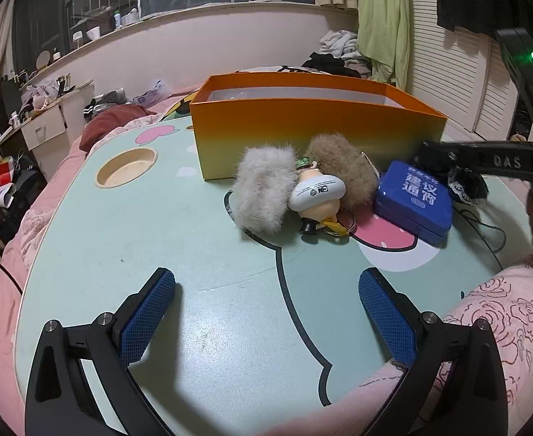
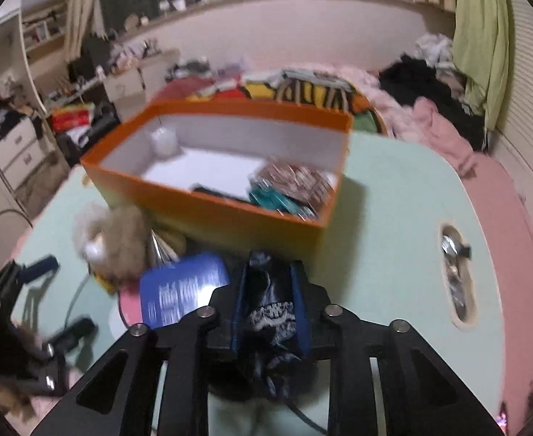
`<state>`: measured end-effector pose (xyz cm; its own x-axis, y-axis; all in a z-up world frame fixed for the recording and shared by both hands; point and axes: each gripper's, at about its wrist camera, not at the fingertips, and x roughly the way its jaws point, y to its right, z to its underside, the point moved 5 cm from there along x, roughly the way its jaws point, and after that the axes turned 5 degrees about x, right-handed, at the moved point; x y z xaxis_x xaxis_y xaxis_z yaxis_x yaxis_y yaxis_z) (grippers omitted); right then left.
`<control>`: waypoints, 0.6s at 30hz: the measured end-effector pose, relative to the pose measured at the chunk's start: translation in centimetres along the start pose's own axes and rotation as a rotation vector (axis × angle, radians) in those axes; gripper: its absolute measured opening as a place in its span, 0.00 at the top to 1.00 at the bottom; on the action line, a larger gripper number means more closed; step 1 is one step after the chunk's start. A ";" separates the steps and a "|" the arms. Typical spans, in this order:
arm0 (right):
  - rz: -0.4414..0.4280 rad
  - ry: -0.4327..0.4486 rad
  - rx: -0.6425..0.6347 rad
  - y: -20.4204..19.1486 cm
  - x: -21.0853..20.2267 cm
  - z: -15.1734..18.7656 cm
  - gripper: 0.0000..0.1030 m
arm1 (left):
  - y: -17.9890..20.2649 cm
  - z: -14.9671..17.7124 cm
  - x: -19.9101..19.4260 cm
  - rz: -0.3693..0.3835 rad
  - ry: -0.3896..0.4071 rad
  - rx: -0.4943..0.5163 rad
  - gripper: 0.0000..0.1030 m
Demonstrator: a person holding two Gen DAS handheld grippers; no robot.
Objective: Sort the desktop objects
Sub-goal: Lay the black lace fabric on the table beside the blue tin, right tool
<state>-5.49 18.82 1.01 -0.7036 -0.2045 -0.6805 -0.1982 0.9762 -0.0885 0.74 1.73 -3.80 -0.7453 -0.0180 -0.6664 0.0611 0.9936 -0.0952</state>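
Note:
On the mint-green table (image 1: 139,247) an orange box (image 1: 313,127) stands open. In front of it lie a grey fluffy piece (image 1: 263,189), a brown fluffy piece (image 1: 339,167), a small figurine (image 1: 317,196) and a blue tin (image 1: 415,196). My left gripper (image 1: 266,283) is open over bare table, nothing between its blue pads. My right gripper (image 2: 270,290) is shut on a black lace-trimmed cloth (image 2: 266,312), low beside the blue tin (image 2: 183,287) and just before the box's (image 2: 208,203) near wall. The right wrist view is blurred.
Inside the box are a white ball (image 2: 163,141) and patterned packets (image 2: 292,185). The table has a round recess (image 1: 126,167) and a slot (image 2: 455,276) with metal bits. A thin cable (image 1: 484,225) trails near the tin. Pink bedding surrounds the table.

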 end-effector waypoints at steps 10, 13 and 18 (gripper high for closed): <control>-0.032 0.086 0.058 0.3 -5.5 3.9 0.20 | -0.1 0.0 0.0 0.000 0.000 0.000 0.02; 0.034 -0.033 -0.002 -0.6 -2.5 7.3 0.16 | -0.1 0.0 0.0 0.000 0.000 0.000 0.02; 0.070 -0.006 -0.029 -1.5 -2.8 6.5 0.05 | -0.1 0.0 0.0 0.000 -0.001 -0.001 0.02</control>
<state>1.20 18.36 -1.67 -0.7127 -0.1349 -0.6883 -0.1677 0.9856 -0.0195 0.71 1.61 -3.77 -0.7446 -0.0179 -0.6673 0.0606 0.9937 -0.0943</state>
